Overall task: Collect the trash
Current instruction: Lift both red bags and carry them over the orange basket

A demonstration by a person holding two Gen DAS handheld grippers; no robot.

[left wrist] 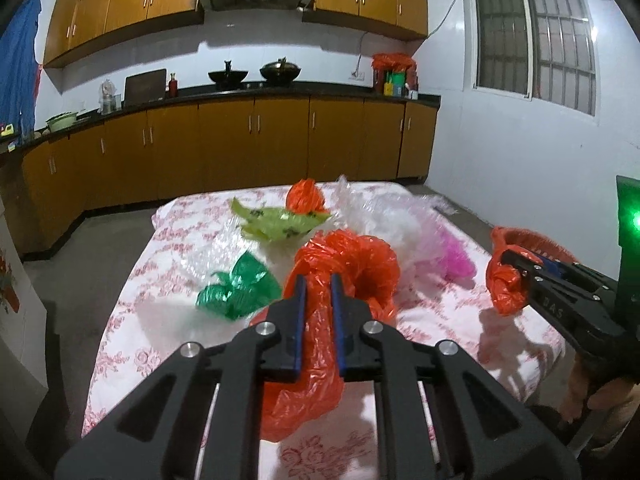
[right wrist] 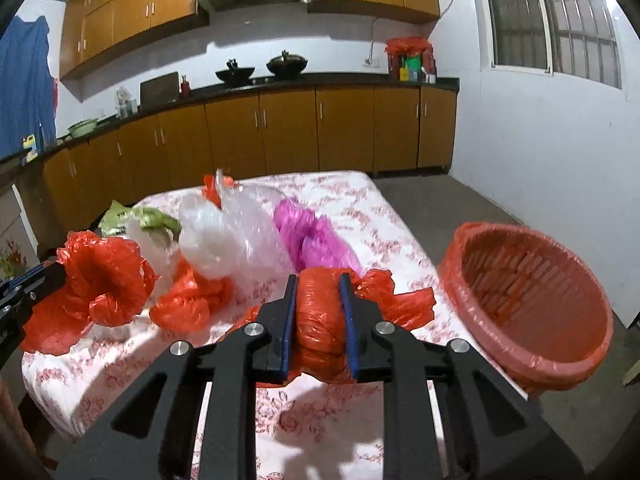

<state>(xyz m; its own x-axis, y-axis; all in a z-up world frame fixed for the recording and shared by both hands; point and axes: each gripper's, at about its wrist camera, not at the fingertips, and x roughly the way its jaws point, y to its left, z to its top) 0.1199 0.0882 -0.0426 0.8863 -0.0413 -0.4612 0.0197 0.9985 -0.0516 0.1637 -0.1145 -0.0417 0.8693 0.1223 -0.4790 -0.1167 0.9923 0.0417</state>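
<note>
My left gripper (left wrist: 319, 283) is shut on a big crumpled red plastic bag (left wrist: 352, 264), held just above the flowered tablecloth (left wrist: 160, 264). It shows at the left edge of the right wrist view too, the left gripper (right wrist: 50, 276) with its red bag (right wrist: 104, 280). My right gripper (right wrist: 320, 284) is shut on a tighter red bag wad (right wrist: 320, 320), seen from the left wrist as the right gripper (left wrist: 510, 258) and its wad (left wrist: 504, 288). A red basket (right wrist: 592, 320) lined with red plastic stands off the table's right edge.
More trash lies on the cloth: a dark green bag (left wrist: 240, 288), a pale green bag (left wrist: 280, 220), a small red bag (left wrist: 306, 196), clear film (right wrist: 224, 232), a magenta bag (right wrist: 308, 232) and another red bag (right wrist: 188, 300). Kitchen cabinets line the far wall.
</note>
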